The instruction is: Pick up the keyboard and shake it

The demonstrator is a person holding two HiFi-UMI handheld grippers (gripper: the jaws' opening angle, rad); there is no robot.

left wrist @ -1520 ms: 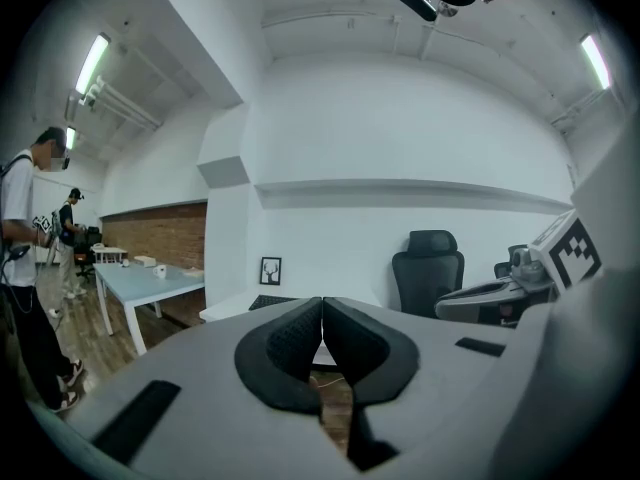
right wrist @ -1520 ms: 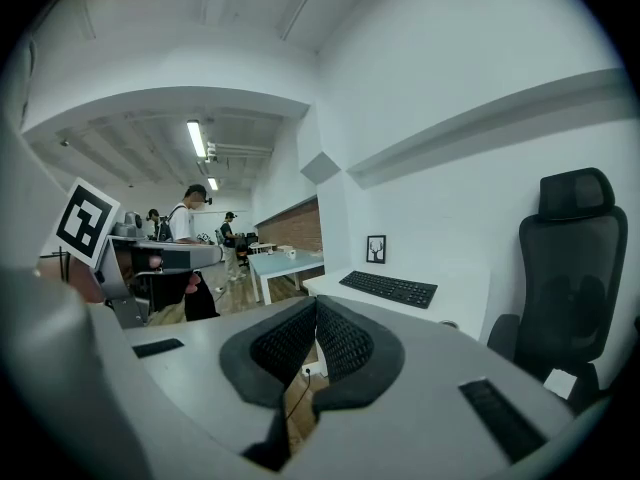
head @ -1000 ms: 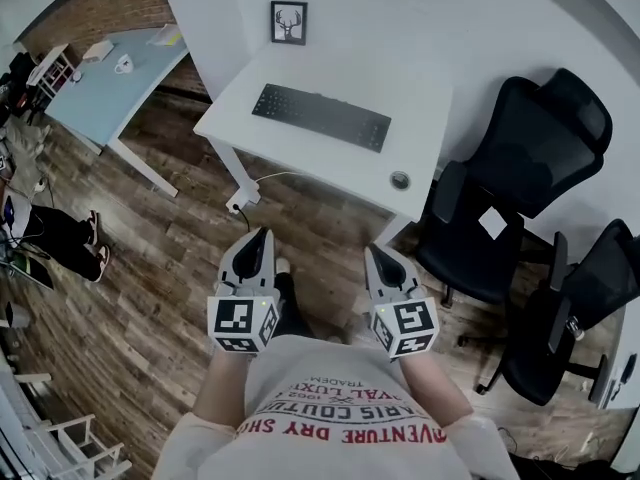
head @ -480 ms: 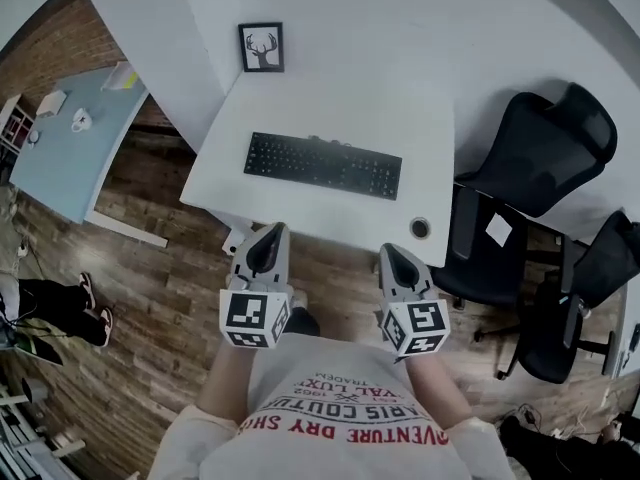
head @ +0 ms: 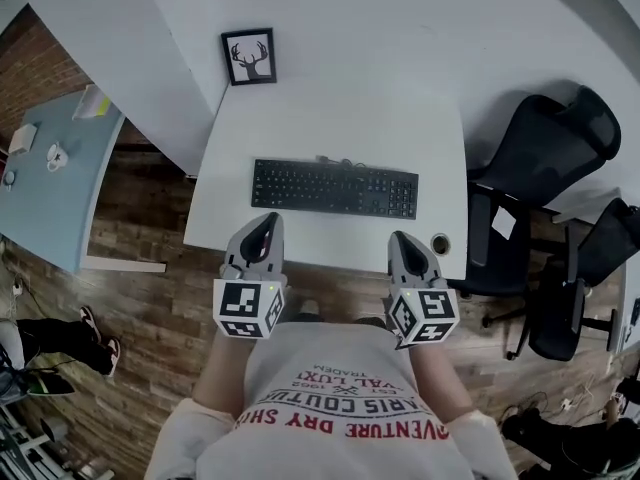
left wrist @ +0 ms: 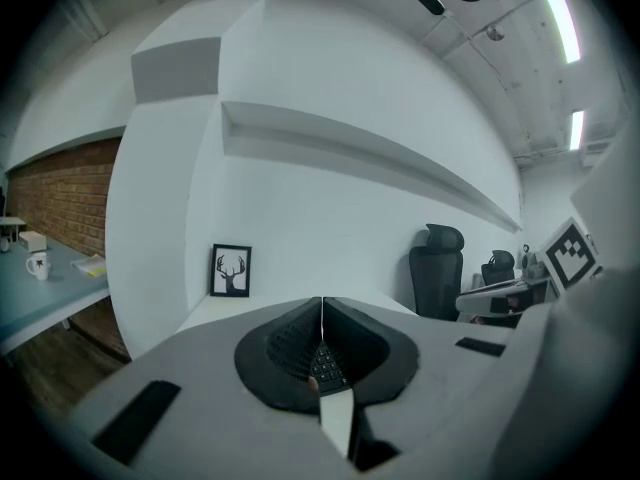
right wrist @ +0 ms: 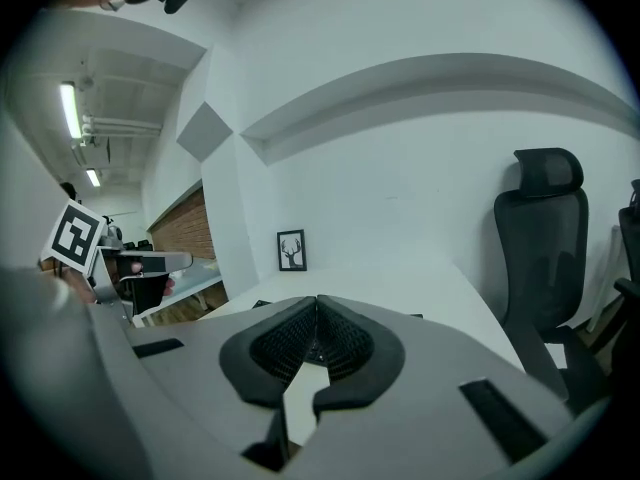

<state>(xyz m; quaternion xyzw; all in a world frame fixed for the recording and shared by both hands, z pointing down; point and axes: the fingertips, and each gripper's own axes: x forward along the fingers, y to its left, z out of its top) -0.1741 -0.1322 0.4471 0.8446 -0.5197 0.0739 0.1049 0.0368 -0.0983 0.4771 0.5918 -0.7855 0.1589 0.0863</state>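
A black keyboard (head: 335,188) lies flat across the front half of the white desk (head: 330,118). My left gripper (head: 263,230) hovers over the desk's front edge, just short of the keyboard's left end, with its jaws shut and nothing in them. My right gripper (head: 403,241) hangs near the front edge below the keyboard's right end, also shut and empty. In the left gripper view the shut jaws (left wrist: 321,304) meet in a thin line, and a few keys of the keyboard (left wrist: 326,370) show behind them. In the right gripper view the jaws (right wrist: 317,301) are pressed together.
A framed deer picture (head: 249,57) stands at the desk's back left. A round cable hole (head: 440,243) sits at the front right corner. Two black office chairs (head: 545,153) (head: 590,268) stand to the right. A light blue table (head: 50,168) is on the left, over wooden floor.
The desk and keyboard have come nearer as the person stepped up to them. Both grippers now reach the desk's front edge. Their jaws stayed shut.
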